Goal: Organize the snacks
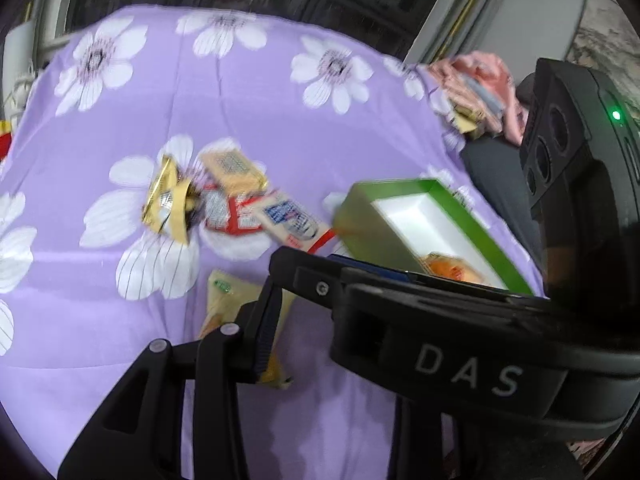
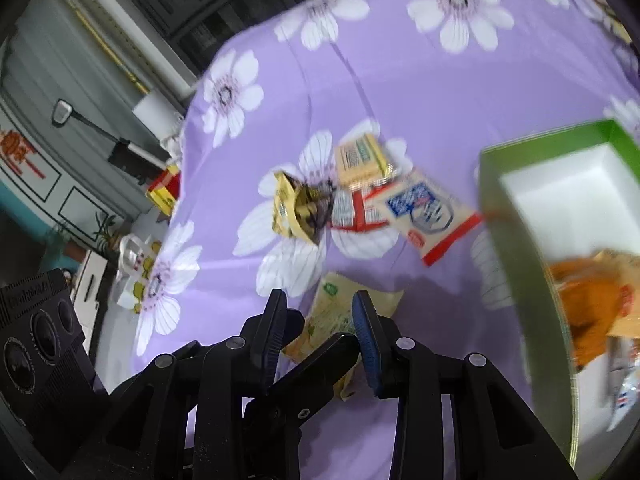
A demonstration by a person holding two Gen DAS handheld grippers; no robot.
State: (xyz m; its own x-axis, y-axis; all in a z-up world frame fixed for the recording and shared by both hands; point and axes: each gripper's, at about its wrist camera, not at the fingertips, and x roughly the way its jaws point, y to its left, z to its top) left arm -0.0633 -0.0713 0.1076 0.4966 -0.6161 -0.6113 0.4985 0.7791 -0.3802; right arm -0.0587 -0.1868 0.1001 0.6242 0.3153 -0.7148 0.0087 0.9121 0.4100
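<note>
A green box with a white inside (image 1: 424,220) (image 2: 568,200) lies on the purple flowered cloth (image 1: 248,100) and holds an orange snack pack (image 2: 588,304). Loose snack packs lie left of it: a gold one (image 1: 166,200) (image 2: 298,210), a tan one (image 1: 232,170) (image 2: 360,158), a red-and-white one (image 1: 230,216) and a blue-and-white one (image 1: 292,220) (image 2: 428,212). A pale yellow pack (image 1: 232,304) (image 2: 340,320) lies nearest. My right gripper (image 2: 320,316) is open just above this pack. Only my left gripper's left finger (image 1: 266,320) shows; the right gripper's body hides the rest.
The right gripper's black body (image 1: 460,320) crosses the left wrist view. A pink cloth (image 1: 476,84) lies at the cloth's far right edge. A floor with a yellow-red box (image 2: 164,192) and small items lies past the cloth's left edge.
</note>
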